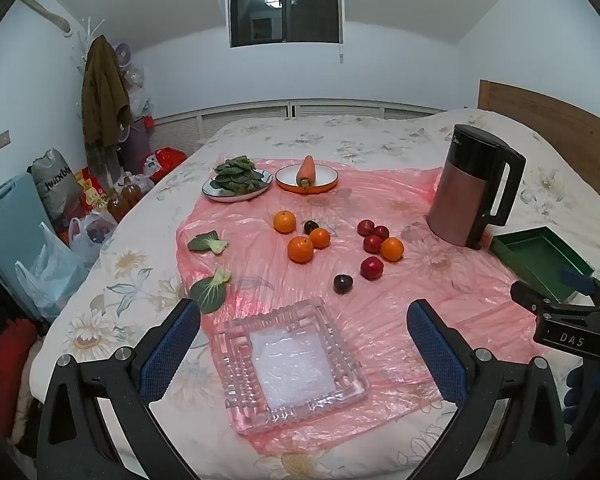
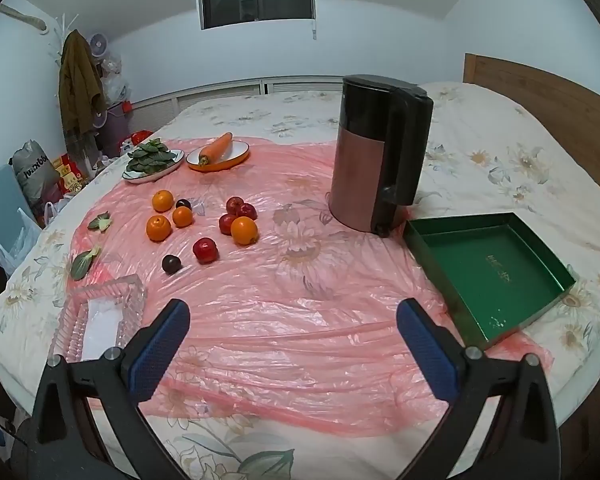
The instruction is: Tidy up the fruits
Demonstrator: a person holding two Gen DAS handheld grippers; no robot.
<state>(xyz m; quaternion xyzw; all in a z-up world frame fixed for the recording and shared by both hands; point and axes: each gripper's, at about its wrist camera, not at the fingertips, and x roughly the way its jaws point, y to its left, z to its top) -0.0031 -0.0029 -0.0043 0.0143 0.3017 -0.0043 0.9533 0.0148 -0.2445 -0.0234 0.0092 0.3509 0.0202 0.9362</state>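
- L claw (image 1: 304,344): spread wide, nothing held, above glass tray (image 1: 294,364).
- R claw (image 2: 294,338): spread, empty, over pink sheet (image 2: 300,344).
- Oranges (image 1: 300,249), red fruits (image 1: 372,268), dark plums (image 1: 343,283): loose mid-sheet on bed (image 1: 340,128).
- Green box (image 2: 488,276): right, beside kettle (image 2: 376,160).

— What do the tools look like?
— The left gripper (image 1: 304,344) has black plastic arms, blue dimpled pads (image 1: 168,350) and silver screws at the joints.
— And the right gripper (image 2: 294,340)?
— Same build; its side reads "DAS" in white letters.
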